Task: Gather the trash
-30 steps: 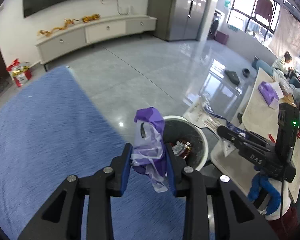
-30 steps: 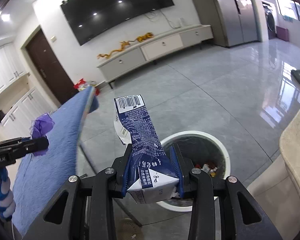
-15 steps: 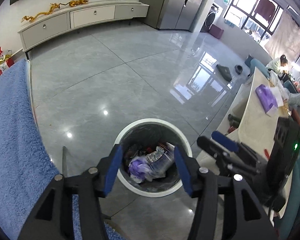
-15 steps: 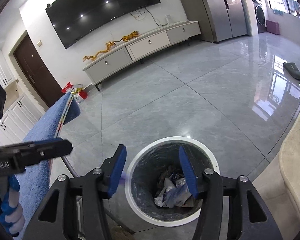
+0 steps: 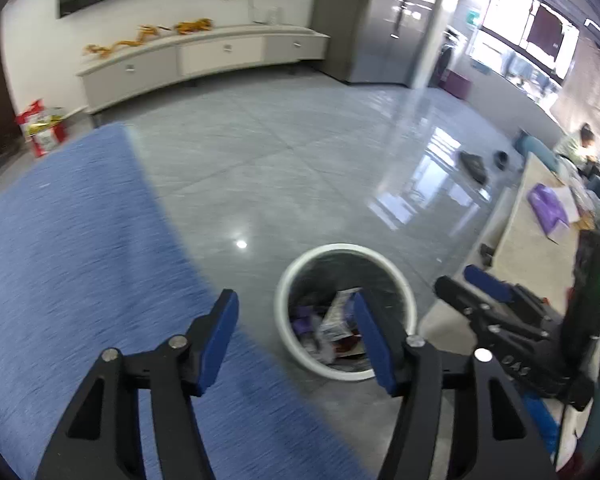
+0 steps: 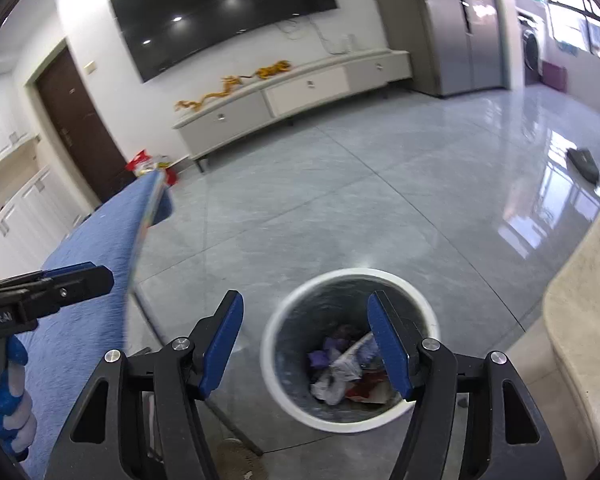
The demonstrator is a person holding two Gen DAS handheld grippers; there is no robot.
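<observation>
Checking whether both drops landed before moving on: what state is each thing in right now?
Left tool: open, nothing between its pads; jaws have just been opening.
Right tool: open, empty; jaws have just been opening.
Trash bin: upright, uncovered, partly filled.
Purple wrapper: lying inside the bin.
Carton: lying inside the bin.
Cabinet drawers: shut.

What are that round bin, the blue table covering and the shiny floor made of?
Trash bin: likely plastic, a smooth white rim around a dark, crinkled liner that looks like thin film. Blue table cover: apparently fabric, matte with a fine woven or napped texture. Floor: seemingly polished grey tile, glossy with window reflections and thin joint lines.
</observation>
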